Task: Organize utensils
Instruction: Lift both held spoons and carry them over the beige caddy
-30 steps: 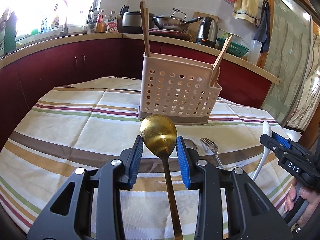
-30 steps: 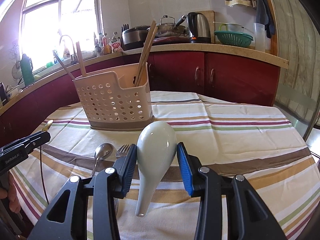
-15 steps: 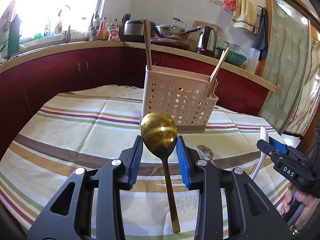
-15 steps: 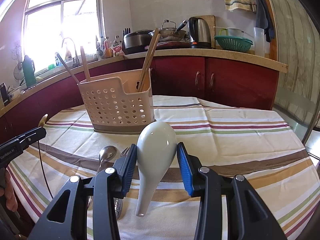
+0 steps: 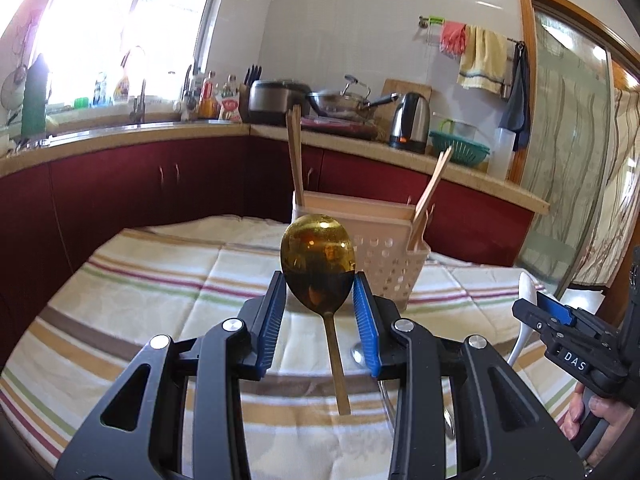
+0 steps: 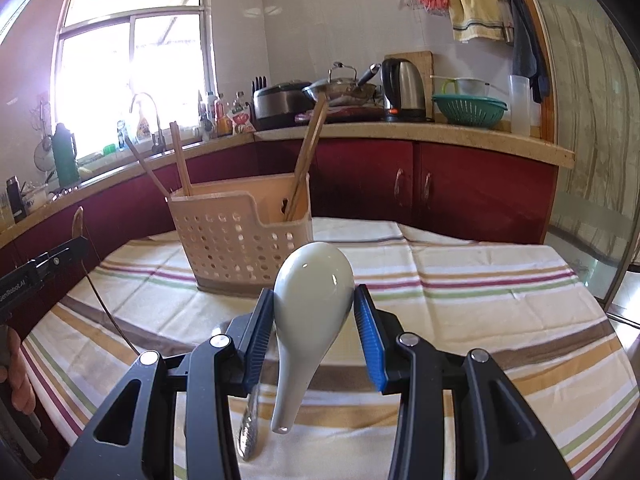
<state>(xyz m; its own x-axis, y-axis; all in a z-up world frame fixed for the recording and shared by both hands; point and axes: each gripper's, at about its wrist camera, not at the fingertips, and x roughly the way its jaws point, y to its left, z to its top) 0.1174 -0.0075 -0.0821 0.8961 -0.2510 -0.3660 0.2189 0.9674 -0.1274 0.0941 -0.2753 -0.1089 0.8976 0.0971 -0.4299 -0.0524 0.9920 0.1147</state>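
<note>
Left gripper (image 5: 319, 298): clamped on the bowl of a gold spoon (image 5: 317, 265), blue pads pressed against both sides, bowl up at 12 o'clock, thin handle hanging toward 6 o'clock, clear of the cloth. Right gripper (image 6: 313, 312): closed the same way on a white ceramic spoon (image 6: 311, 300), rounded bowl up, short handle drooping toward 6 o'clock above the table. Largest first beyond the jaws: round table under a striped tablecloth (image 6: 460, 292), filling the lower half of both views. On it, at 12 o'clock from each gripper and well apart from both, a beige perforated utensil caddy (image 6: 236, 248), upright, with wooden chopsticks (image 6: 308, 152) leaning out of its compartments; which compartment holds which pair hard to tell. Seen from the left wrist, the caddy (image 5: 384, 264) partly hidden behind the gold bowl, and the right gripper (image 5: 532, 314) at 3 o'clock with a hand (image 5: 600, 428) on its grip. Seen from the right wrist, the left gripper (image 6: 74, 246) at 9 o'clock, gold handle dangling below it. Flat on the cloth near 6 o'clock, mostly hidden behind the jaws, metal cutlery (image 6: 250, 428): only a textured handle showing there, and a spoon bowl (image 5: 358, 354) in the left view.
</note>
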